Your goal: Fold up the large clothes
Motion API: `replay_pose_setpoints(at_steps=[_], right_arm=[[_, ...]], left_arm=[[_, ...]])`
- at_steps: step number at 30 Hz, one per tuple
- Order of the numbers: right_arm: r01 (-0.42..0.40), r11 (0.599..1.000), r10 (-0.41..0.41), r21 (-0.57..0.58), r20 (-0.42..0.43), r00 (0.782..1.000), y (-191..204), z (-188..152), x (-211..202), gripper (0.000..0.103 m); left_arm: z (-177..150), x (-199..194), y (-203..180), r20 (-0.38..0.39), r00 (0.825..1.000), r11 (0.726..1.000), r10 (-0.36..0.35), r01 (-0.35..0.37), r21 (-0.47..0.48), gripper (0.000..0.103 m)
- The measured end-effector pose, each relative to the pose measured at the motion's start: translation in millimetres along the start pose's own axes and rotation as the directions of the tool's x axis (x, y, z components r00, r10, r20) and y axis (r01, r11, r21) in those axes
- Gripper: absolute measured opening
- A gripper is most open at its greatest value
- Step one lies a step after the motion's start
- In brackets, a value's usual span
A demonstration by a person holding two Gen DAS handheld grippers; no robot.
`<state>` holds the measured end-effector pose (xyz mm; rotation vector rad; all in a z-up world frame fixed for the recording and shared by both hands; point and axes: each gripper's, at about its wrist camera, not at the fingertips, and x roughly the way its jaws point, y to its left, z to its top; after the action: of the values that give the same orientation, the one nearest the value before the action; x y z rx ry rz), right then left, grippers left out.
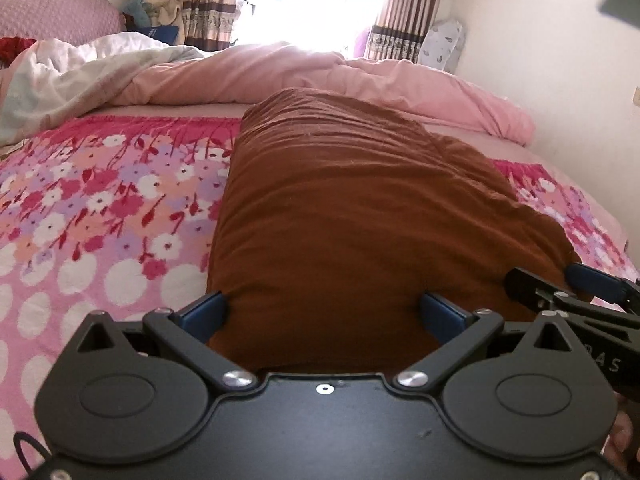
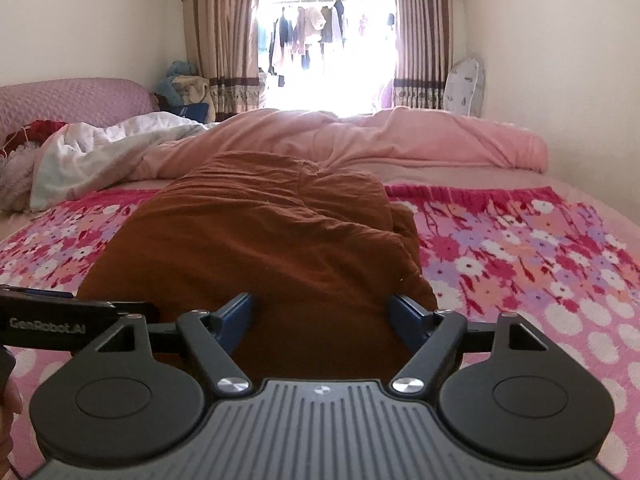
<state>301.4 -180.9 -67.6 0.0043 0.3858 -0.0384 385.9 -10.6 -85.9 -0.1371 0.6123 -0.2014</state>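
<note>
A brown garment (image 1: 340,208) (image 2: 272,240) lies folded into a long thick strip on the bed, running away from both cameras. In the left wrist view my left gripper (image 1: 326,312) stands open, its blue pads (image 1: 212,312) wide apart on either side of the strip's near end. The right wrist view has my right gripper (image 2: 324,316) open the same way over the near right part of the cloth. Each gripper also shows at the edge of the other's view: the right gripper (image 1: 548,276) beside the cloth's right edge, the left gripper (image 2: 120,306) at its left edge.
A pink floral blanket (image 1: 100,208) (image 2: 520,248) covers the bed around the garment. A bunched pink duvet (image 1: 360,76) and a white quilt (image 1: 60,72) lie across the far side. Beyond are a pink headboard (image 2: 72,100), curtains (image 2: 220,40), a bright window and a covered fan (image 2: 464,84).
</note>
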Motion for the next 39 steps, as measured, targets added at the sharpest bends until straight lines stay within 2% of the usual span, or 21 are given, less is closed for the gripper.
replay_pose_setpoints(at_steps=[3, 7, 10, 13, 25, 33, 39], right_arm=[[0.014, 1.000, -0.014, 0.009, 0.034, 0.999, -2.8, 4.9, -10.0, 0.090], [0.048, 0.999, -0.048, 0.012, 0.043, 0.998, -7.4, 7.3, -10.3, 0.098], [0.067, 0.997, -0.068, 0.024, 0.027, 0.997, -9.2, 3.7, -3.4, 0.101], [0.079, 0.996, -0.080, 0.035, 0.023, 0.997, -9.8, 0.1, 2.1, 0.103], [0.046, 0.994, -0.043, 0.097, -0.032, 0.999, -19.8, -7.1, 17.1, 0.103], [0.052, 0.994, -0.050, 0.093, -0.022, 0.999, -19.1, -0.6, 5.7, 0.103], [0.069, 0.996, -0.069, 0.060, 0.008, 0.998, -15.3, 3.3, -23.3, 0.103]], left_arm=[[4.3, -7.6, 1.5, 0.015, 1.000, 1.000, -0.006, 0.006, -0.010, 0.103], [8.3, -13.8, -2.0, 0.046, 0.999, 1.000, 0.010, -0.011, 0.020, 0.103], [6.6, -6.8, -3.4, 0.029, 0.999, 0.999, 0.022, -0.023, 0.034, 0.103], [4.0, 2.3, -0.4, 0.007, 1.000, 1.000, 0.004, -0.004, 0.011, 0.103], [0.7, 9.3, -2.4, 0.013, 1.000, 0.999, 0.016, -0.017, 0.039, 0.103], [4.9, -18.9, -6.1, 0.044, 0.998, 0.998, 0.041, -0.043, 0.043, 0.103], [3.4, -56.9, -8.9, 0.079, 0.996, 0.998, 0.048, -0.051, 0.037, 0.103]])
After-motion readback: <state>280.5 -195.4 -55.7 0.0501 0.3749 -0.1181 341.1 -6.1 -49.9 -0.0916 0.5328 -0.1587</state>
